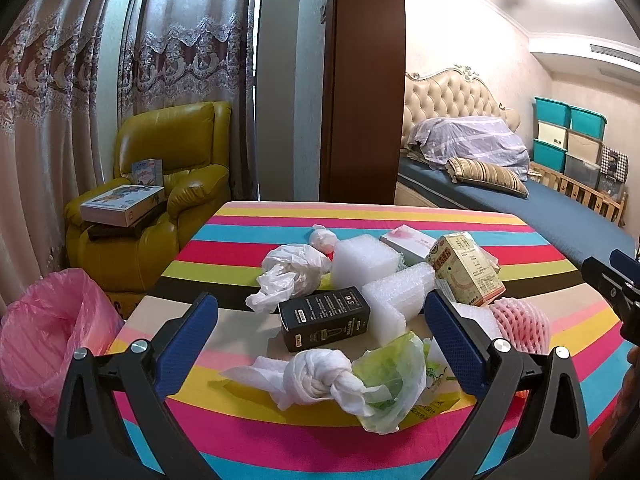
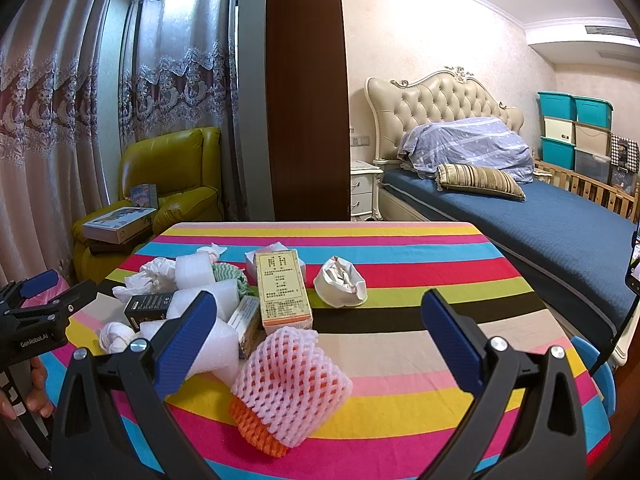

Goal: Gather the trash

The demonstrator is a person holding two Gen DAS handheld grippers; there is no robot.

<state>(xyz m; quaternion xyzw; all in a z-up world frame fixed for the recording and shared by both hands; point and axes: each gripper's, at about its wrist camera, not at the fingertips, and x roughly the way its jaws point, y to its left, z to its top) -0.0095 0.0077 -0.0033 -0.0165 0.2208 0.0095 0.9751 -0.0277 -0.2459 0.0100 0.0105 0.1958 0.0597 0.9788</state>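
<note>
Trash lies heaped on a striped tablecloth. In the left wrist view my left gripper stands open above a black box, white foam blocks, a knotted white tissue and a green-white bag. A crumpled white bag and a beige carton lie further back. In the right wrist view my right gripper is open above a pink foam fruit net with an orange net under it. The carton and a crumpled paper cup sit beyond. Nothing is held.
A bin lined with a pink bag stands on the floor left of the table. A yellow armchair holding boxes is behind it. A brown post rises beyond the table, with a bed at the right.
</note>
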